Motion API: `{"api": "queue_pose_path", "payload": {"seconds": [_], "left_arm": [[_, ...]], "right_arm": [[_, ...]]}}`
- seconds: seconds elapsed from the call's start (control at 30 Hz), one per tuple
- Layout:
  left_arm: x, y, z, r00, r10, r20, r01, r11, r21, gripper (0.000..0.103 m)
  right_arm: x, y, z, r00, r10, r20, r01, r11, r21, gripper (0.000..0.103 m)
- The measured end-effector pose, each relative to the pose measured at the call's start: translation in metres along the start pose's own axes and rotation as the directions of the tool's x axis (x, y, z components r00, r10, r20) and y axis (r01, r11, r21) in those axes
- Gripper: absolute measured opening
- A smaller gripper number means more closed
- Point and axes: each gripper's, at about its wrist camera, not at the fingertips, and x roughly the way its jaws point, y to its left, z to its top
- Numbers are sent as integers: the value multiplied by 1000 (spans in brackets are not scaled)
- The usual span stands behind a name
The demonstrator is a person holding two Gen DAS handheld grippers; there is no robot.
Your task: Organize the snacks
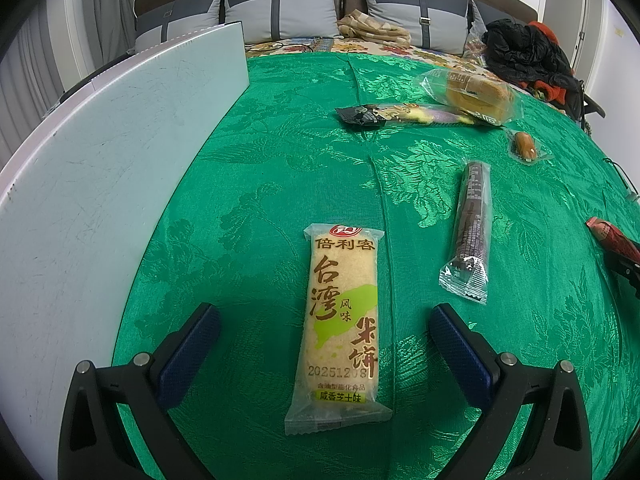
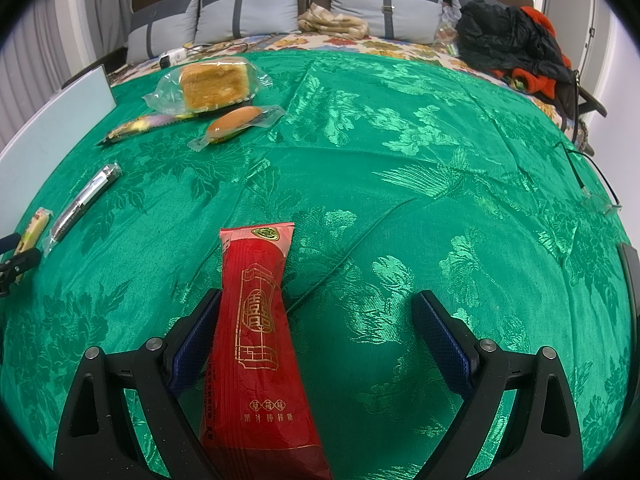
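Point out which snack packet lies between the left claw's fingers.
The yellow rice cracker packet, lying lengthwise between the open left claw; other snacks lie farther off.

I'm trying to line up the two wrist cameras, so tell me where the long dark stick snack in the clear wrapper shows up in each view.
Left wrist: the dark stick snack lies right of centre, just right of the rice cracker pack.
Right wrist: the same snack lies at the far left edge, slanted.
Shared landmark: the wrapped square cake at the far side of the green cloth.

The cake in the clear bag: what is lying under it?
The cake rests partly on the yellow-purple snack bar; that bar's far end is covered. Beneath both is green cloth.
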Motion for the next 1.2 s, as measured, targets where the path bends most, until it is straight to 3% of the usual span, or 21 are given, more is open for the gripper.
{"api": "queue_pose_path", "payload": {"seconds": [0.13,0.27,0.37,0.47,0.53,0.57,0.67,0.8,0.93,1.0,1.03,1.13,1.2], "left_arm": [[0,0,0,1000,1,-2,-1,1000,1,103],[1,1,7,996,-23,-85,25,999,24,102],[-3,1,7,993,-42,-112,48,998,47,91],[-8,2,7,991,-57,-119,65,996,61,74],[-12,3,8,992,-56,-113,64,996,69,39],[-14,3,9,991,-63,-114,71,995,66,28],[-16,9,10,986,-102,-131,107,994,31,29],[-23,10,2,981,-148,-125,148,989,-8,29],[-42,3,-2,976,-190,-103,189,982,-28,29],[-55,3,-2,974,-212,-80,209,977,-43,29],[-64,4,-1,972,-226,-66,223,973,-54,29],[-95,13,2,965,-263,-4,262,961,-85,29],[-119,25,5,959,-279,41,282,954,-105,29]], "right_arm": [[0,0,0,1000,0,0,0,1000,0,96],[0,0,0,1000,0,0,0,1000,0,96],[0,0,0,1000,-6,0,6,1000,6,96],[-1,1,-1,1000,-5,0,5,1000,6,96],[-1,0,-1,1000,-5,0,5,1000,6,96],[-1,0,-1,1000,-2,0,2,1000,8,96],[-1,0,7,995,37,-92,-40,999,-24,94],[-6,0,26,960,132,-248,-136,991,1,94],[3,19,44,929,97,-357,-124,991,-55,91],[9,24,48,918,51,-393,-92,992,-86,70],[11,26,49,911,36,-411,-80,993,-92,23],[1,26,54,918,15,-397,-47,996,-71,17],[-18,31,60,930,68,-361,-83,996,-28,17]]}}
